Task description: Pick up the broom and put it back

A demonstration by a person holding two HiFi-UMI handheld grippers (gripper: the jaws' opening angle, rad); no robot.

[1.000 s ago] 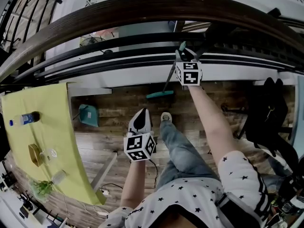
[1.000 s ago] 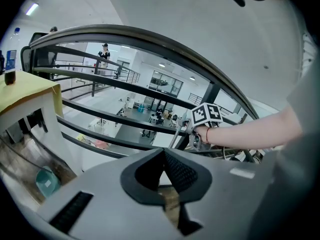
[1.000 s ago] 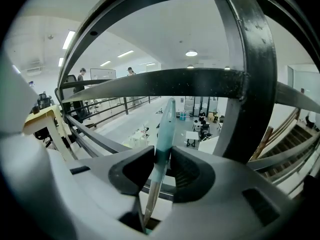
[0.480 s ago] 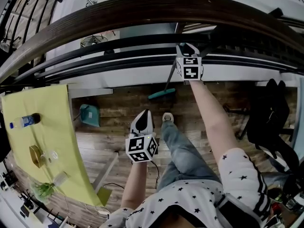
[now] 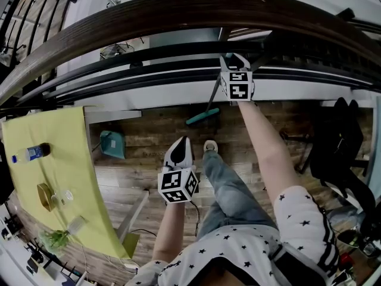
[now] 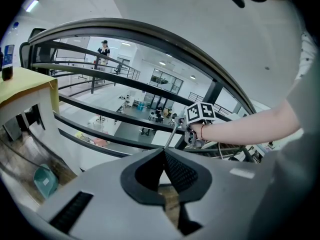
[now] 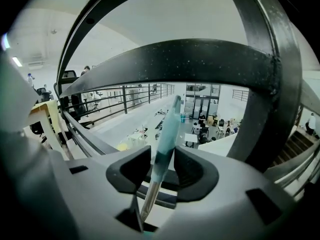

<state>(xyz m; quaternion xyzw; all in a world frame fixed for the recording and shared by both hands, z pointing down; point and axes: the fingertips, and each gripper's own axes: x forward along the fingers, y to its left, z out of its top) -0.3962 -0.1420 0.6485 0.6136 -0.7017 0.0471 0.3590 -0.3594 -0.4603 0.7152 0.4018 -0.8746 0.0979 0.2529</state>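
Note:
The broom stands leaning at the railing: its teal head (image 5: 202, 117) rests on the wooden floor and its thin handle (image 5: 213, 94) rises to my right gripper (image 5: 234, 59). In the right gripper view the teal grip of the handle (image 7: 166, 139) stands between the jaws of the right gripper (image 7: 163, 168), which are opening; slim gaps show beside the pads. My left gripper (image 5: 179, 149) hangs lower over the floor, apart from the broom, its jaws (image 6: 163, 160) shut with nothing in them. From the left gripper view the right gripper (image 6: 189, 132) shows at the rail.
A dark curved railing (image 5: 178, 16) with lower bars runs across the far side. A teal dustpan (image 5: 112, 143) lies on the floor at left. A yellow-covered table (image 5: 71, 177) with a bottle (image 5: 30, 152) and small items stands at left. A dark chair (image 5: 336, 142) is at right.
The right gripper has shifted slightly up toward the railing with the broom handle, and its jaws have widened. The left gripper has stayed in place.

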